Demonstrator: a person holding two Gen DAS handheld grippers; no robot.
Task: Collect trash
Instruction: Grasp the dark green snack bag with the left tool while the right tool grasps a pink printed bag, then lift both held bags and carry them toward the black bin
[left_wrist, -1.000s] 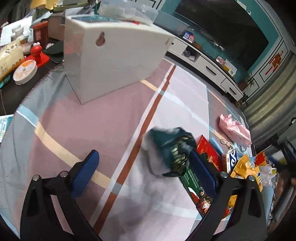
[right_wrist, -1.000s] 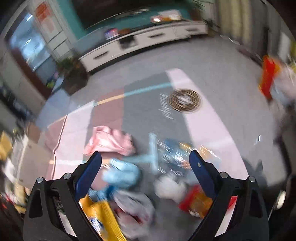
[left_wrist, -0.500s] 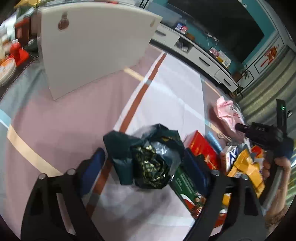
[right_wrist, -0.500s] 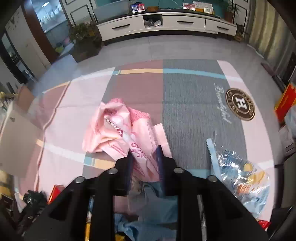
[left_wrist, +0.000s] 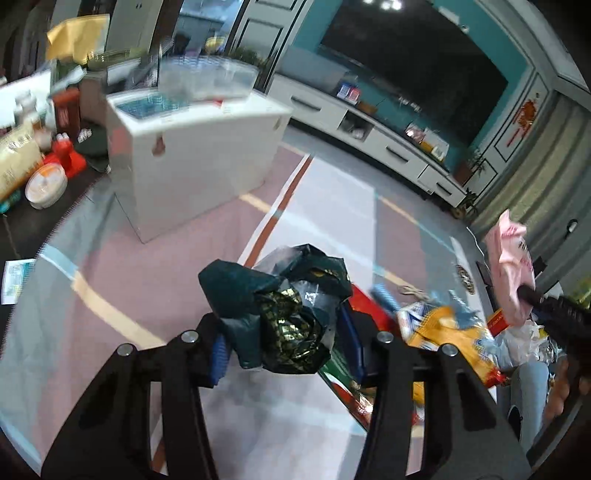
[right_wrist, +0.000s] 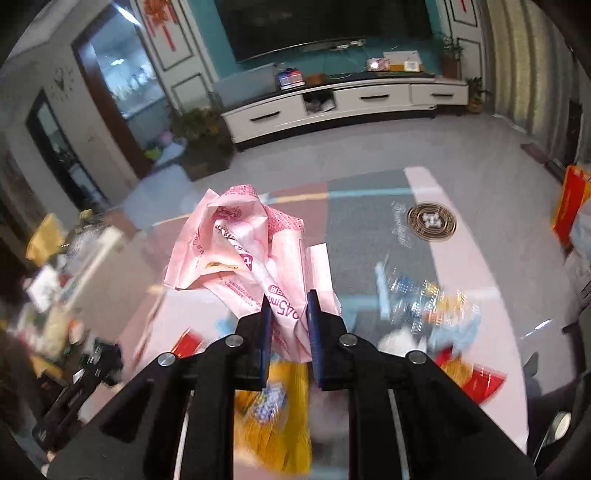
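Above the patterned rug (left_wrist: 173, 258), the left tongs (left_wrist: 280, 343) are clamped on a crumpled dark green bag (left_wrist: 284, 314) with gold print, its bulk bunched between the two blue pads (left_wrist: 218, 356) and lifted off the rug. Behind it, toward the rug's far left corner, stands a white box (left_wrist: 195, 162) with a clear plastic tub (left_wrist: 207, 79) on top.

Along the rug's right edge lies a heap of wrappers (left_wrist: 443, 328): yellow, red, blue and white packets, blurred in both views. A round dark emblem (right_wrist: 431, 220) is printed on the grey panel of the rug beyond the heap.

Over that heap, the right tongs (right_wrist: 288, 317) are drawn narrow and pinch a pink plastic bag (right_wrist: 240, 251) by its lower end. The bag fans out above the pads, clear of the floor, with printed lettering facing the camera. From the left wrist view the same pink bag (left_wrist: 511, 269) hangs at the tip of the right tool near the rug's right edge.

A long white TV cabinet (right_wrist: 332, 105) runs along the teal wall past the rug's far edge.
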